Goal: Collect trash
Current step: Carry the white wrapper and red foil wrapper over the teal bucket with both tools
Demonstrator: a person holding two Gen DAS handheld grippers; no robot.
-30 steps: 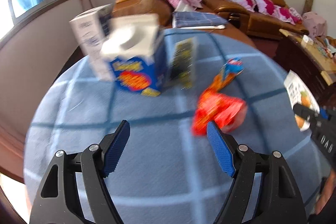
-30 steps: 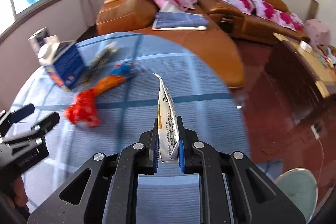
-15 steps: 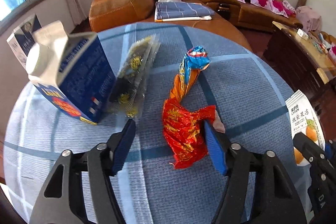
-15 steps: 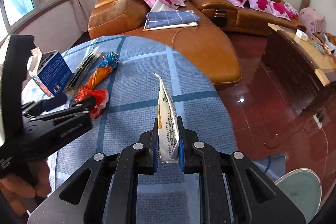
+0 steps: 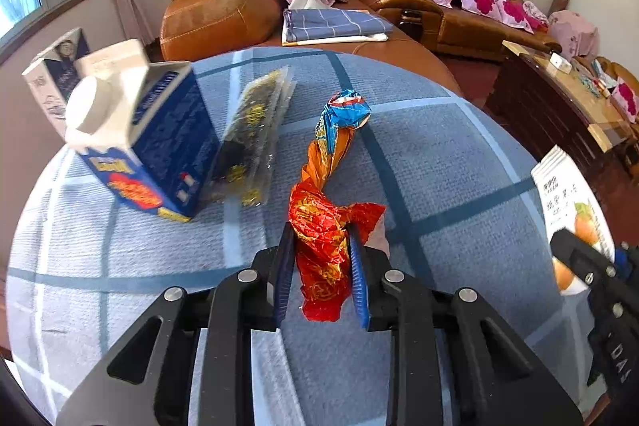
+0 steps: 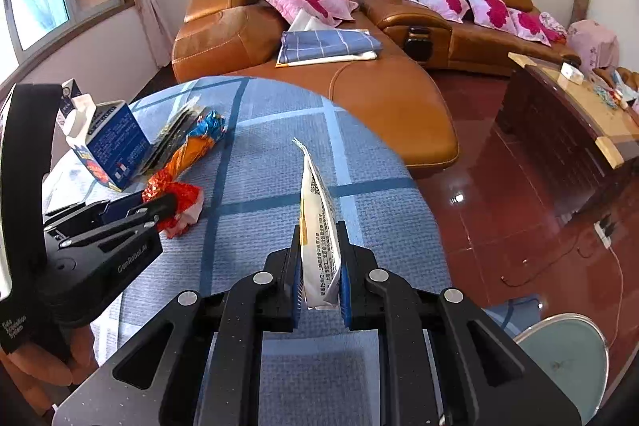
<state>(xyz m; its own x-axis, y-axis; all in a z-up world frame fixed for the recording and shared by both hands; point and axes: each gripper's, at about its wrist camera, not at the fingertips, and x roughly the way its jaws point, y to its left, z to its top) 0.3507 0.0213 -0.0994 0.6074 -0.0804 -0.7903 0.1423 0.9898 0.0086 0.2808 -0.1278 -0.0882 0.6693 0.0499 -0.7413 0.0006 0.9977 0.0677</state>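
A twisted foil wrapper (image 5: 319, 210), red at the near end and orange and blue farther off, lies on the blue checked tablecloth (image 5: 447, 162). My left gripper (image 5: 320, 232) is closing around its red end, and both blue pads touch the foil. The right wrist view shows the same grip from the side, with the wrapper (image 6: 179, 162) at the left gripper (image 6: 159, 204). My right gripper (image 6: 319, 226) is shut on a flat white snack packet (image 6: 315, 194), held upright above the table. That packet (image 5: 567, 194) also appears at the right edge of the left wrist view.
A blue and white milk carton (image 5: 151, 146) stands left of the wrapper, with a clear black and yellow wrapper (image 5: 255, 130) beside it and another carton (image 5: 52, 74) behind. Brown sofas (image 6: 319, 94) lie beyond the table. A round stool (image 6: 567, 354) and a dark cabinet (image 6: 559, 130) stand to the right.
My left gripper has moved forward and down over the red wrapper, and its jaws have narrowed from wide apart to touching the foil. The right gripper keeps its hold on the packet.
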